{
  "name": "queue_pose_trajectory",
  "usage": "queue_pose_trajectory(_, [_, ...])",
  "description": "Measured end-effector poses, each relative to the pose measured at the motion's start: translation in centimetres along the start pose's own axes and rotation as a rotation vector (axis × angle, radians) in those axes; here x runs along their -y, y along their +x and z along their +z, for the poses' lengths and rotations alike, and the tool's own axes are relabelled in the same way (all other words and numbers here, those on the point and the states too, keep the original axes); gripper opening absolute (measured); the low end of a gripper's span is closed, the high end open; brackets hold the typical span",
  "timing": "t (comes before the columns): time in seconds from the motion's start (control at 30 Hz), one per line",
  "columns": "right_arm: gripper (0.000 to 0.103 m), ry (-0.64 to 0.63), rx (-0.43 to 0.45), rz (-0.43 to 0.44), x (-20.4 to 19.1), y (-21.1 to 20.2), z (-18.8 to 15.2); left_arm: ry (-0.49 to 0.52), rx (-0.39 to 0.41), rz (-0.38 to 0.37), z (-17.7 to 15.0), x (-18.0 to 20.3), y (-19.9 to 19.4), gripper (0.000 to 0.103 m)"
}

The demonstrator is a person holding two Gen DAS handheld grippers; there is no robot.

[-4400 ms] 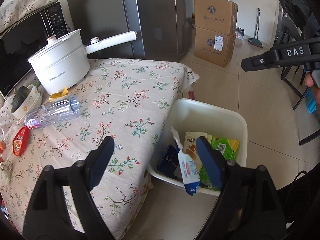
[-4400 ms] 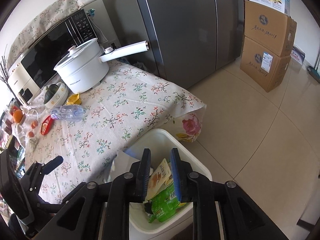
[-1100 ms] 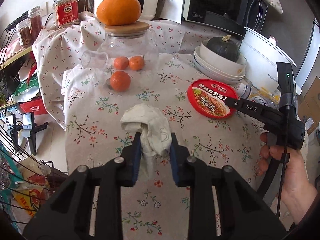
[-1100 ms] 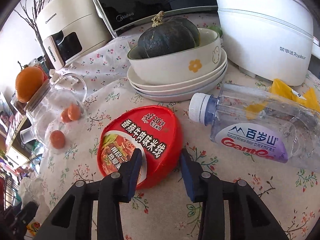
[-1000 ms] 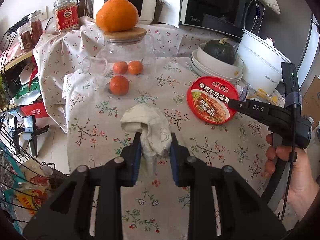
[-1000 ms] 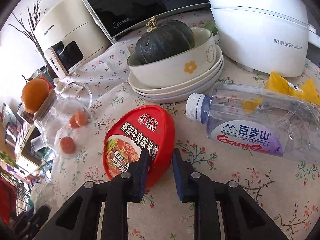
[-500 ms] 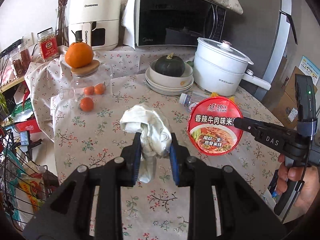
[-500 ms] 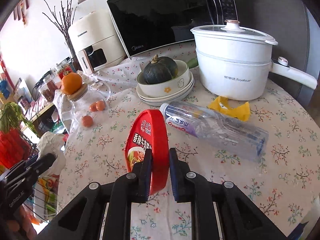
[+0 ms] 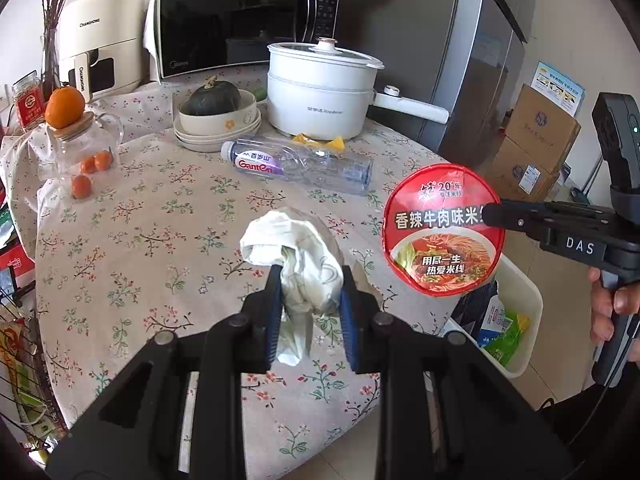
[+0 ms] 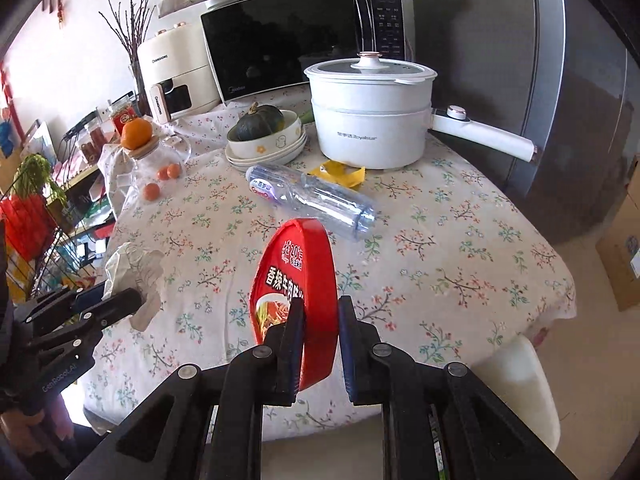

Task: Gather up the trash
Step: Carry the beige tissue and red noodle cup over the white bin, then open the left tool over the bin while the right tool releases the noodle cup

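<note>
My left gripper (image 9: 308, 280) is shut on a crumpled white tissue wad (image 9: 294, 248), held above the floral tablecloth (image 9: 160, 216). My right gripper (image 10: 320, 312) is shut on the rim of a red noodle-cup lid (image 10: 298, 280), which stands on edge between the pads. In the left wrist view that lid (image 9: 442, 228) faces the camera, above the table's right edge and the white trash bin (image 9: 524, 300). An empty clear water bottle (image 9: 300, 164) and a yellow wrapper (image 9: 320, 142) lie on the table. In the right wrist view the tissue (image 10: 134, 264) shows at the left.
A white pot (image 9: 320, 88), a bowl stack with a green squash (image 9: 218, 110), a glass jar with an orange (image 9: 80, 140), a microwave (image 9: 248, 20) and an air fryer stand at the back. Cardboard boxes (image 9: 536, 144) sit on the floor at right. A wire rack (image 10: 36, 240) stands left.
Both grippers have pulled back from the table's far side and risen, carrying the tissue and the lid. The lid now hangs over the table's right edge, with the bin in view below.
</note>
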State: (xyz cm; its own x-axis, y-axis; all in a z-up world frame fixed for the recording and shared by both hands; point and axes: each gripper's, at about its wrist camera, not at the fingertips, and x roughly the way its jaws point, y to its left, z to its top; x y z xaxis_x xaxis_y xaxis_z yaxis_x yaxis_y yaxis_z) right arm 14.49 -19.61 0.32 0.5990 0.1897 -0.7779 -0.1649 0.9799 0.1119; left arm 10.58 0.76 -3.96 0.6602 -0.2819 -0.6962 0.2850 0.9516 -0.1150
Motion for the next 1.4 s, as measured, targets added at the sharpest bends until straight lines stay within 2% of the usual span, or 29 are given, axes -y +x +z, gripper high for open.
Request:
queue_pose_trajectory(0.1, [0.017, 0.093, -0.051, -0.006, 2.7, -1.0, -1.5, 0.017, -0.018, -0.035, -0.7, 1.3, 0.8, 0.028])
queue_pose_trajectory(0.17, [0.017, 0.141, -0.046, 0.004, 4.4, -2.0, -2.4, 0.011, -0.032, -0.075, -0.9, 1.8, 1.4, 0.028])
queue_pose_trajectory(0.33, [0.017, 0.235, -0.069, -0.043, 8.7, -3.3, -4.0, 0.004, -0.077, -0.136, -1.4, 3.8, 3.2, 0.028])
queue_pose_trajectory(0.63, [0.017, 0.337, -0.142, -0.152, 15.2, -4.2, -7.3, 0.133, -0.126, -0.234, -2.1, 10.9, 5.4, 0.028])
queue_pose_trajectory(1.0, [0.017, 0.350, -0.208, -0.291, 19.6, -4.8, -10.8, 0.258, -0.206, -0.346, -3.4, 18.2, 8.7, 0.029])
queue_pose_trajectory(1.23, [0.017, 0.399, -0.240, -0.307, 21.6, -4.9, -12.4, 0.277, -0.239, -0.381, -3.6, 20.6, 10.0, 0.029])
queue_pose_trajectory(1.4, [0.018, 0.421, -0.229, -0.291, 22.2, -4.9, -12.3, 0.278, -0.247, -0.404, -3.1, 21.2, 10.8, 0.029])
